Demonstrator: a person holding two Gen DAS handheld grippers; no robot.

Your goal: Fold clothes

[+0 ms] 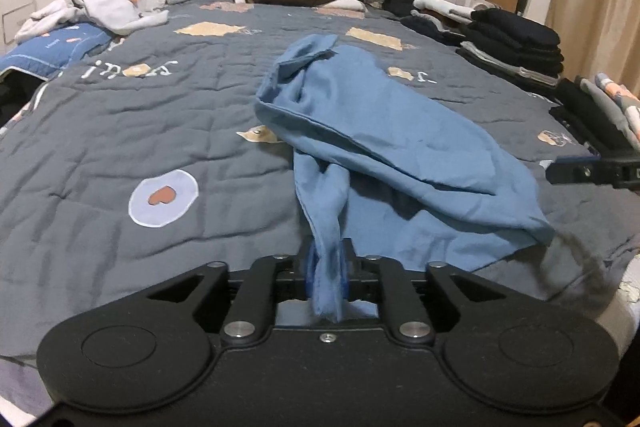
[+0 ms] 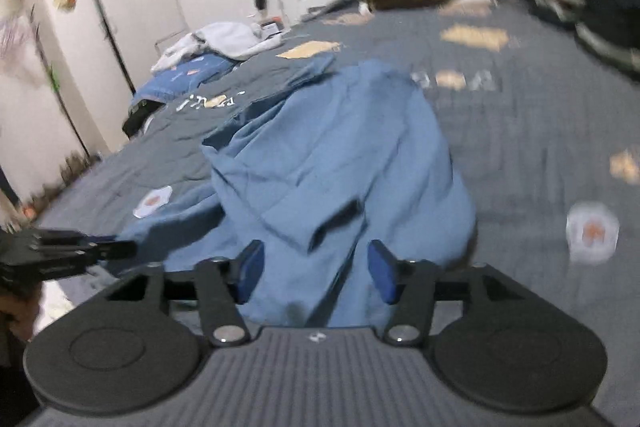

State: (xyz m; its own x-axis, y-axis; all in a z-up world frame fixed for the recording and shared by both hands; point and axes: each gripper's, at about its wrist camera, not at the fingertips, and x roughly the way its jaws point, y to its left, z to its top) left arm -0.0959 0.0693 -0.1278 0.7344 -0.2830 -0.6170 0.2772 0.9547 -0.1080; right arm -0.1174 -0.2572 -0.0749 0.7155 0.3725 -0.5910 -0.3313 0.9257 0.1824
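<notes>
Meanwhile, the left gripper (image 1: 326,267) was clamped on a twisted corner of the blue garment (image 1: 384,143), which lay crumpled mid-quilt (image 1: 120,131), trailing toward one o'clock. The right gripper (image 2: 314,277) had its blue pads (image 2: 382,277) spread apart over the cloth's near edge, gripping nothing. Folded stacks (image 1: 516,47) sat at two o'clock.

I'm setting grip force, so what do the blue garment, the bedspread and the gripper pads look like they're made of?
Blue garment: thin matte woven cloth, probably cotton; it creases sharply and bunches into a narrow rope in the shut left gripper.
Bedspread: quilted fabric, matte; puckered stitch lines and sewn-on patches show.
Pads on the open right gripper: smooth blue, perhaps rubber or foam; blur leaves it open.
</notes>
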